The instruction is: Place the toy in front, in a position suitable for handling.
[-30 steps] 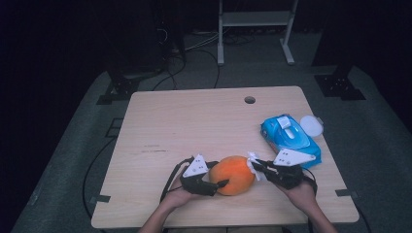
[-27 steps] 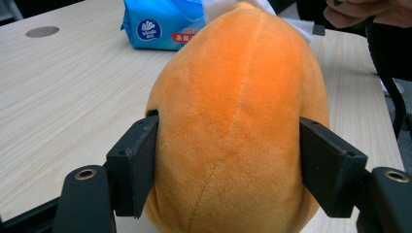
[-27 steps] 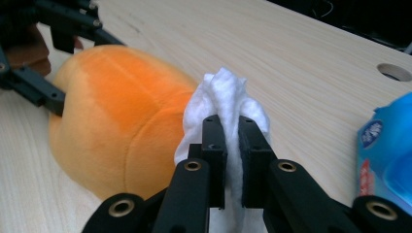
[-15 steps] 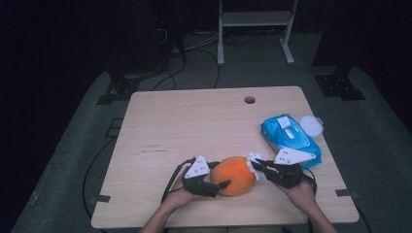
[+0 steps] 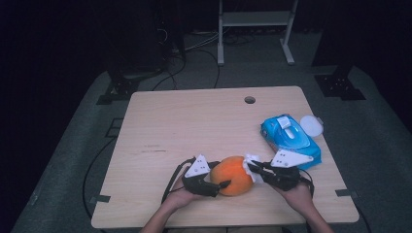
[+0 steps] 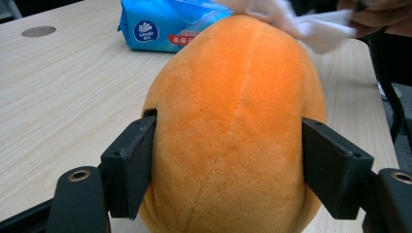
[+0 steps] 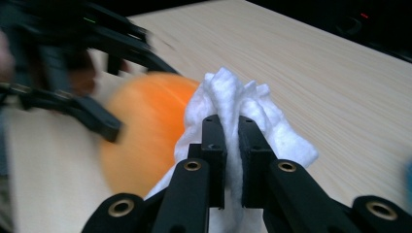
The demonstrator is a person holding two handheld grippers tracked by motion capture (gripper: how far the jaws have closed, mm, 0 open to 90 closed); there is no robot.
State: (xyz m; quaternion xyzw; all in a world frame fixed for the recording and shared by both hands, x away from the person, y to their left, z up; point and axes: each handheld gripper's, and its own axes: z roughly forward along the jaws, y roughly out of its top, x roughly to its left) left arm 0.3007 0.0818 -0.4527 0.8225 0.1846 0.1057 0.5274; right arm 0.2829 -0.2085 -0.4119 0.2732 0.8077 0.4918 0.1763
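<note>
An orange plush toy (image 5: 233, 174) (image 6: 233, 131) stands on the table's front part. My left gripper (image 5: 223, 180) (image 6: 233, 165) has the toy between its jaws, and both pads touch its sides. These jaws have just been opening a little. My right gripper (image 5: 252, 167) (image 7: 231, 126) is shut on a crumpled white wipe (image 5: 256, 177) (image 7: 228, 92) (image 6: 301, 24). It holds the wipe against the toy's right, upper side (image 7: 145, 131).
A blue pack of wet wipes (image 5: 289, 138) (image 6: 165, 24) lies right of the toy, with a white round lid (image 5: 311, 125) beside it. The wooden table (image 5: 194, 121) has a cable hole (image 5: 249, 99) at the back. Cables and a white frame (image 5: 252, 19) stand on the floor beyond.
</note>
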